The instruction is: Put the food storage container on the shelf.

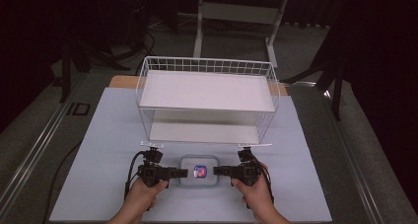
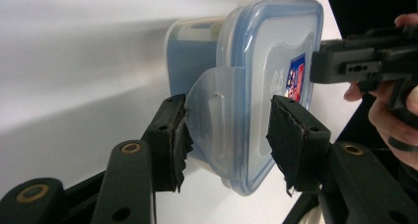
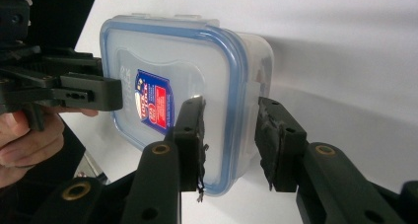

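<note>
The desk (image 1: 98, 135) carries a white wire shelf rack (image 1: 207, 103) at its far side, and just in front of the rack, at the near edge, lies the lidded plastic container (image 1: 198, 171) with its blue-rimmed lid up and its long axis running left to right across the desk. That axis is what the coming move turns on: each short end faces one hand, so the left tool (image 1: 181, 173) comes at it from the left and the right tool (image 1: 220, 170) from the right, both level and pointing inward, about equally near. In the left gripper view the container (image 2: 256, 86) sits between the jaws, which are closed in on its end where the lid's clear side flap (image 2: 207, 105) hangs (the pads look to press rim and flap). In the right gripper view the jaws straddle the container's (image 3: 197, 81) opposite edge, half closed, one pad over the lid near the label (image 3: 154, 103), the other beside the wall; a narrow gap seems to remain there, so I judge that side not yet gripped.
</note>
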The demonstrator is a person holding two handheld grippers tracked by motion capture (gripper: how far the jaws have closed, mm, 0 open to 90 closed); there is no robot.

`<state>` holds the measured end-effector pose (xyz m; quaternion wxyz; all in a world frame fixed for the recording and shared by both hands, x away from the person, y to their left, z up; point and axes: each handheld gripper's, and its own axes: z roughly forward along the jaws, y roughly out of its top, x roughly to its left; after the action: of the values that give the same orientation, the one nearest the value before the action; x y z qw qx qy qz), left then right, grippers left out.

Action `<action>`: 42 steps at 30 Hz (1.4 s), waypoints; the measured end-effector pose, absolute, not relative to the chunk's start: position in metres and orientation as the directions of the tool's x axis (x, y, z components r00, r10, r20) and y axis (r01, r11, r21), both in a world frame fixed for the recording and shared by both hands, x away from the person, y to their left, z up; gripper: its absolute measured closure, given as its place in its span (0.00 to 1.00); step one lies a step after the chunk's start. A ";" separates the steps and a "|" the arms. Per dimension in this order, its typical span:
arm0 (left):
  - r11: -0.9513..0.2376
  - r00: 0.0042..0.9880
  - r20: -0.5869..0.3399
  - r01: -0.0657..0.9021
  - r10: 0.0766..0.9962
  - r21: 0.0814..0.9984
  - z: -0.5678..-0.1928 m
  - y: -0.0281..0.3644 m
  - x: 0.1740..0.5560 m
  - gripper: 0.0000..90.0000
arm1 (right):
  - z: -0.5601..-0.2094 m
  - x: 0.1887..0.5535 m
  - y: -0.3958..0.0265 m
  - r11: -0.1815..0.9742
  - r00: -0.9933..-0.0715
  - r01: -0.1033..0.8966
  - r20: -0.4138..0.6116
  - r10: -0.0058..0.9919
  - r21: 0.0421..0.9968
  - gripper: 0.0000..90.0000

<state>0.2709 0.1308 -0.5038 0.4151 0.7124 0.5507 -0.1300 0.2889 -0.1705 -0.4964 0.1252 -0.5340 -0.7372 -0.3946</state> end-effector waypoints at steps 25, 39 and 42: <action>0.001 0.411 -0.612 0.830 0.676 0.558 -0.487 0.117 0.317 0.57 | -0.468 0.329 -0.181 0.076 -0.438 0.805 0.502 0.746 0.588 0.77; 0.017 0.433 -0.602 0.802 0.671 0.596 -0.505 0.116 0.355 0.55 | -0.480 0.358 -0.178 0.036 -0.399 0.804 0.494 0.773 0.593 0.77; 0.005 0.437 -0.579 0.795 0.688 0.606 -0.505 0.114 0.357 0.55 | -0.483 0.360 -0.176 0.043 -0.402 0.799 0.480 0.780 0.600 0.77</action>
<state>0.3573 0.1144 -0.5049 0.4737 0.7030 0.5274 -0.0565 0.3600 -0.1765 -0.4834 0.0112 -0.5467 -0.7220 -0.4239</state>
